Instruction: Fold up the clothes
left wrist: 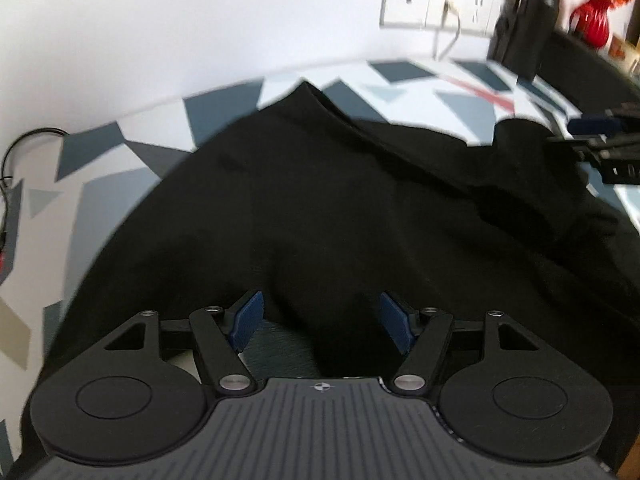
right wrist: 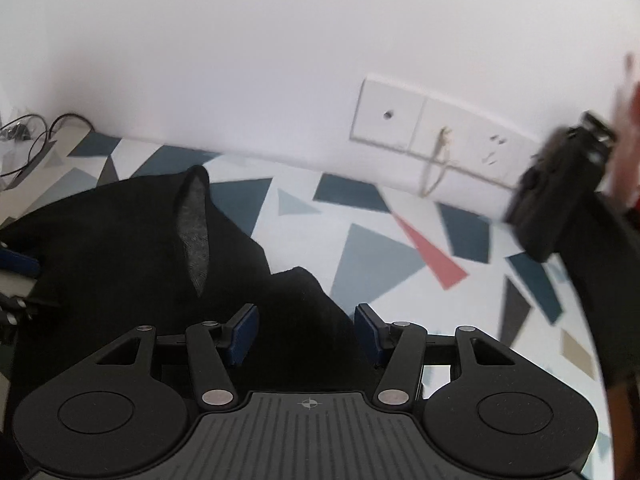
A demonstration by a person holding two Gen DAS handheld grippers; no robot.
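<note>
Left wrist view first: the left gripper (left wrist: 322, 322) tilts down over a black fabric garment (left wrist: 320, 200), its blue-padded fingers (left wrist: 248, 322) standing well apart with cloth lying loose between them and neither pad pressing on it. That garment spreads ahead of the gripper across a white tablecloth printed with grey, blue and red triangles (left wrist: 120, 148), one peaked corner pointing toward the white wall. Ahead and to the right sit a white socket panel (left wrist: 440, 4) and a dark cylindrical flask (left wrist: 532, 28), blurred. Over in the right wrist view, the right gripper (right wrist: 306, 334) also has its fingers parted, a dark fold of the garment rising between them; whether the pads touch it I cannot tell. Bare patterned cloth lies just ahead and to the right.
</note>
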